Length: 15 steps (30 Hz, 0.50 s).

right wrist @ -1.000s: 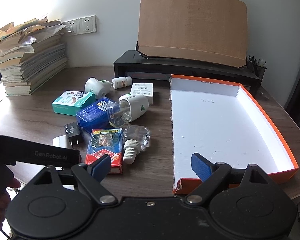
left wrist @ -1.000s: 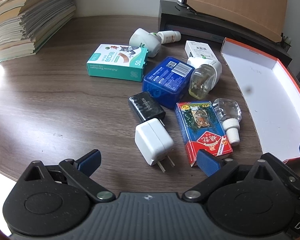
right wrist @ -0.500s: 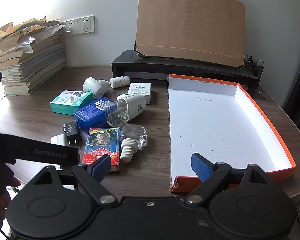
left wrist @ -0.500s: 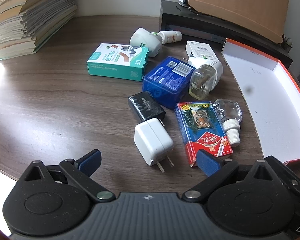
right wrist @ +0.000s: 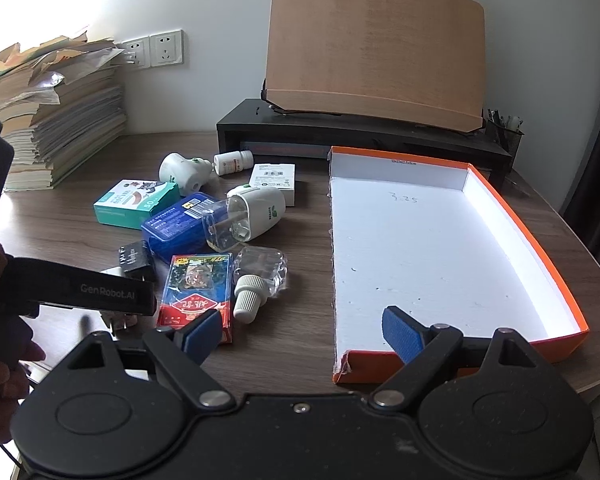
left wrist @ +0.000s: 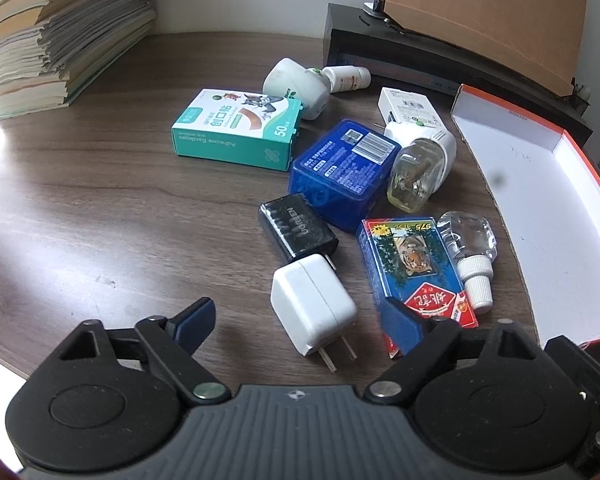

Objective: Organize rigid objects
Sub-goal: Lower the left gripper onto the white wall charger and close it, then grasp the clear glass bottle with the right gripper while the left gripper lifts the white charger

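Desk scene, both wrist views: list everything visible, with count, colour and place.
white charger: 1, white, nearest, between the closing left jaws, untouched
black charger: 1, black, behind it
card pack: 1, blue-red, right of the chargers
clear bottle: 1, white cap, beside the pack
blue case: 1, centre
plug-in vaporizers: 2, white
bandage box: 1, teal
pill bottle: 1, white, far
white box: 1
tray: 1, orange-white, right, empty
paper stack: 1, left
left gripper: open
right gripper: open

White charger (left wrist: 311, 307) flat on table; black charger (left wrist: 296, 227) touching
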{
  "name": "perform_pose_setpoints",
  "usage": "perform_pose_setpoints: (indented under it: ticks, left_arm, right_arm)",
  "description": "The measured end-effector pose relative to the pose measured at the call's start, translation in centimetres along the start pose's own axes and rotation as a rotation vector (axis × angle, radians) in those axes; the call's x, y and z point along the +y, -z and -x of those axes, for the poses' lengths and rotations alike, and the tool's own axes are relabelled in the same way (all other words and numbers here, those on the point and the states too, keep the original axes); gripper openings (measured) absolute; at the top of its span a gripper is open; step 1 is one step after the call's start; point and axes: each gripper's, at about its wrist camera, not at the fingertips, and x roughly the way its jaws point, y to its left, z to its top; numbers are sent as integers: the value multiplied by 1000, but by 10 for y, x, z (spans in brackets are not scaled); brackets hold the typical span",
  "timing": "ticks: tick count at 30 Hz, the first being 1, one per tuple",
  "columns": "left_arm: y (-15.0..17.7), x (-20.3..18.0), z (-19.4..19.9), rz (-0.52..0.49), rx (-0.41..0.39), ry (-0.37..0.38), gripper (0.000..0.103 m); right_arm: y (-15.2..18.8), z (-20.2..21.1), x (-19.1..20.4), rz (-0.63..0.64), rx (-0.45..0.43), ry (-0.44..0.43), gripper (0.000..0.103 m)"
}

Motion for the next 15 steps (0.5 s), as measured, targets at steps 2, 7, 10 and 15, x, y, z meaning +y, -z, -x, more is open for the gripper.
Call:
perform_pose_setpoints:
  ticks: [2, 7, 10, 15]
  left_arm:
    - [0, 5, -4, 13, 8, 11, 70]
    - [-2, 11, -3, 2, -24, 30, 31]
    - [-1, 14, -2, 3, -29, 40, 29]
    - [0, 20, 1, 6, -23, 49, 29]
  right_arm:
    - [0, -1, 0, 0, -1, 4, 102]
    - [-1, -5, -2, -9, 6, 6, 102]
    - [-3, -10, -1, -6, 6, 0, 102]
    - [-13, -23, -2, 7, 5, -10, 102]
